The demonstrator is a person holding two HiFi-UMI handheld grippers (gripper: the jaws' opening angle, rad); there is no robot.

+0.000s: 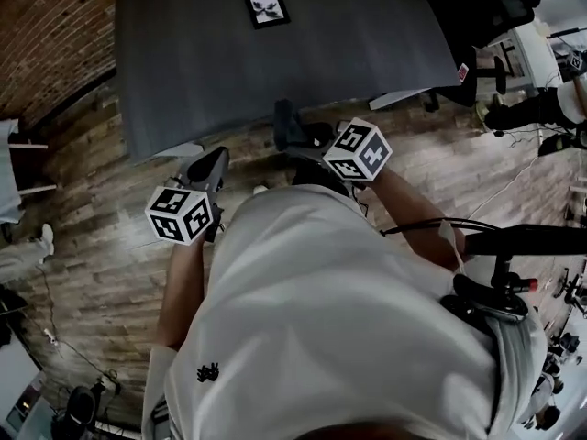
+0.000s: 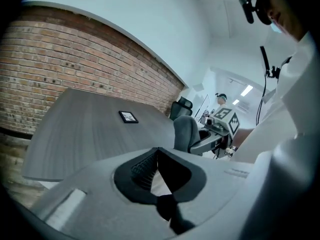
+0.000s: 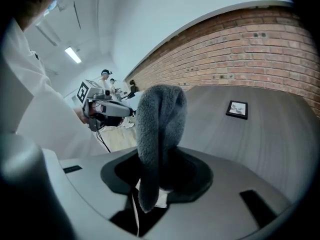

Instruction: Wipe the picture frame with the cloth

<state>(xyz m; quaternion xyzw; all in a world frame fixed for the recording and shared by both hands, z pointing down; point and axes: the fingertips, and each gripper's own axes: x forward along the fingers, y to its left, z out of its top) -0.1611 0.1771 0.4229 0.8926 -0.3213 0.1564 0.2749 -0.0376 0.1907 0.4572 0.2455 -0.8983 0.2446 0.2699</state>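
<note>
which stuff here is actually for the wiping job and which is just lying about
For the job:
frame
cloth, clamped in the right gripper
table, on which the frame lies

Just about:
office chair
bystander in the background

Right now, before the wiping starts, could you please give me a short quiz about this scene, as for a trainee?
1. Fill in: the jaws of the left hand-held gripper are ____, with nothing between them.
2. What holds the grey cloth? A) the left hand-held gripper B) the right hand-held gripper C) neither of them
3. True or false: the picture frame lies flat on the grey table, and no gripper touches it.
Key: 1 shut; 2 B; 3 true.
</note>
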